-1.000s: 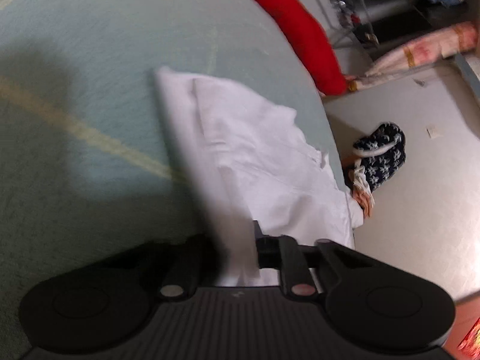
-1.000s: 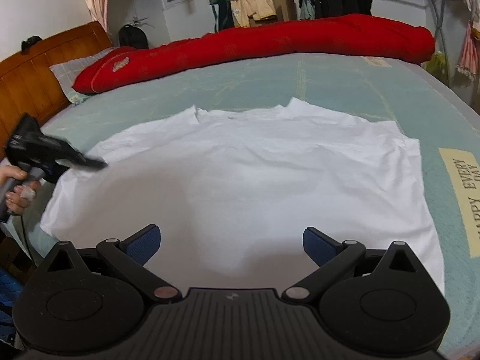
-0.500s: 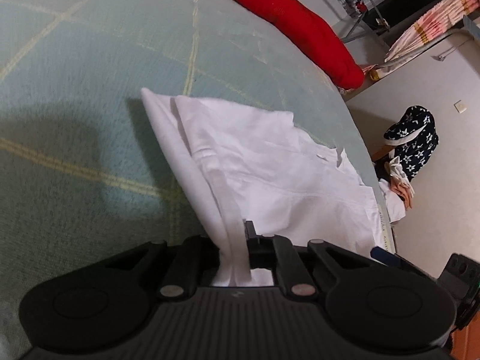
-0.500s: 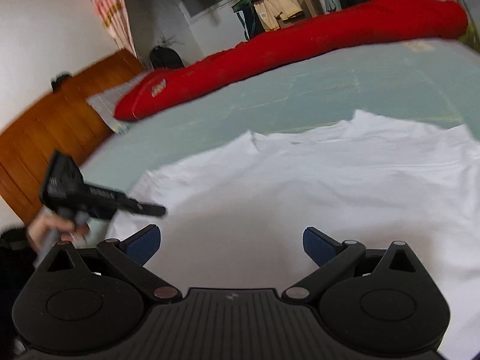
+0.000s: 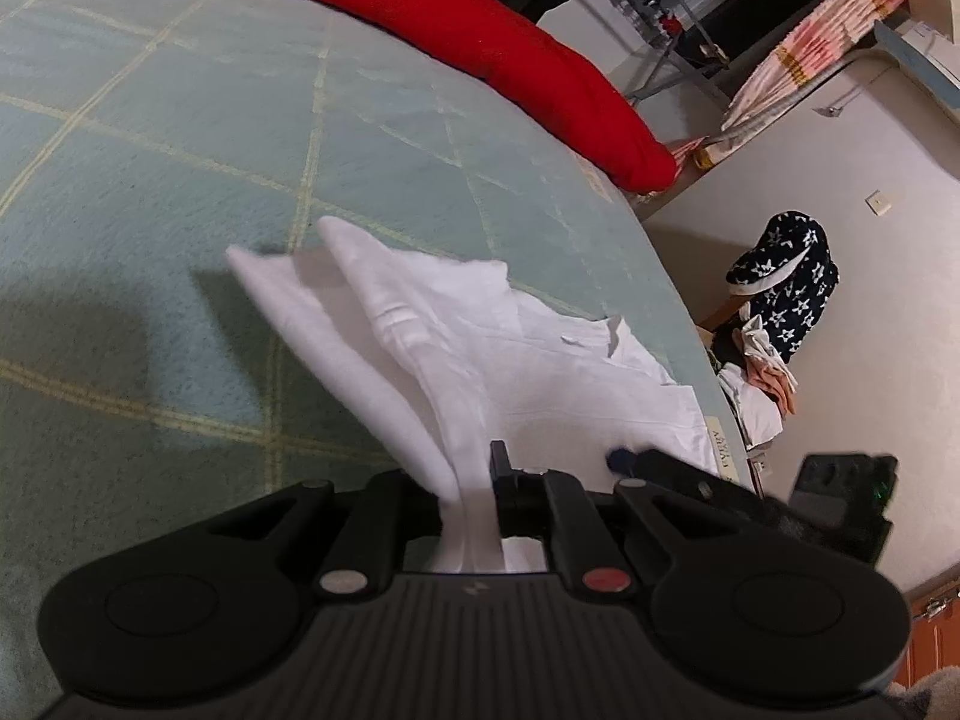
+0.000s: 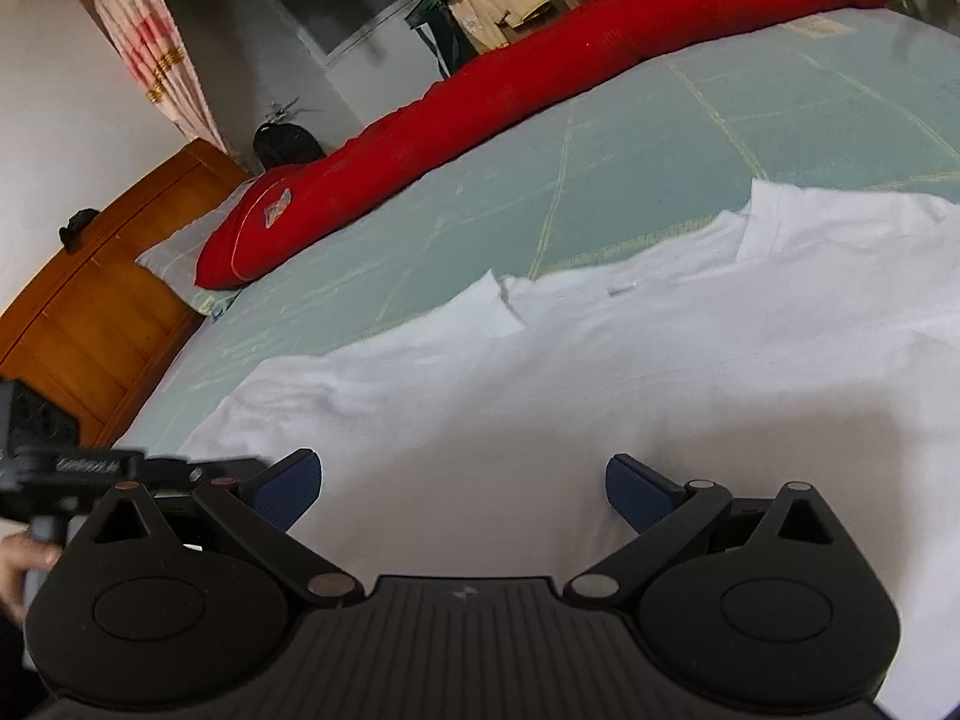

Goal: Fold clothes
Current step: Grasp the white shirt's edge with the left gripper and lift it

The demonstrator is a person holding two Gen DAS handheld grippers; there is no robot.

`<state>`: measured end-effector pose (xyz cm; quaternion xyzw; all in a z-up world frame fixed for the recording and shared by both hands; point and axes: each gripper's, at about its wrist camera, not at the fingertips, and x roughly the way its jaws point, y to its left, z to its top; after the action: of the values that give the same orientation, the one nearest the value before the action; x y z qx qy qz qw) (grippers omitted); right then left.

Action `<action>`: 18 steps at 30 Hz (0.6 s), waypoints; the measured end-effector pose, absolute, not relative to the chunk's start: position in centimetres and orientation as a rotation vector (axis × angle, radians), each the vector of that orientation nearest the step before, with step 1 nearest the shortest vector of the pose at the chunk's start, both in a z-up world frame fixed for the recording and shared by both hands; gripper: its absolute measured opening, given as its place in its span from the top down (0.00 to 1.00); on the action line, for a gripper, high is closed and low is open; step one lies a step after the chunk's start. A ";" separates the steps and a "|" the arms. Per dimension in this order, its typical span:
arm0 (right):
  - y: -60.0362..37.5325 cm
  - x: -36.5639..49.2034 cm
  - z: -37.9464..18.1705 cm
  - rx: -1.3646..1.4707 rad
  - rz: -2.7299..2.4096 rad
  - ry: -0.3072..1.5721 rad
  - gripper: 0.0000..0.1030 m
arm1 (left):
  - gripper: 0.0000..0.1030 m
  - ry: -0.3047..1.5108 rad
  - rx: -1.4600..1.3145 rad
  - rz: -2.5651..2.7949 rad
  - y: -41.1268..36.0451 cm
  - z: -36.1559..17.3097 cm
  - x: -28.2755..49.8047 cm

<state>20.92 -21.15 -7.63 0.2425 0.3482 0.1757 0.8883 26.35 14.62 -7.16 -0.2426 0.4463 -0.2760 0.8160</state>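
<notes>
Left wrist view: left tongs (image 5: 474,498) pinched a white T-shirt (image 5: 480,348) edge, lifted off the green bed (image 5: 180,150) | right wrist view: right tongs (image 6: 459,489) spread, empty, over shirt's near hem | cloth looked light, limp, droopy; best gripped at hems or corners | red bolster (image 6: 540,78) far.

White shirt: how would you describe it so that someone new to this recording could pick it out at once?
Start from the bed with its pale green sheet, with a long red bolster along its far side. The white shirt lies spread on the sheet's near part, one edge pinched up by the left hand-held gripper. It is the only white garment on the bed.
</notes>
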 end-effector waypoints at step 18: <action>-21.5 21.6 -6.6 0.416 0.361 0.728 0.00 | 0.94 0.966 -0.465 -0.579 13.0 -5.6 26.3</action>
<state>21.58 -21.55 -6.62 0.2010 0.3516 0.1744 0.8975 26.34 13.02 -5.65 -0.2183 0.4535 -0.2719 0.8202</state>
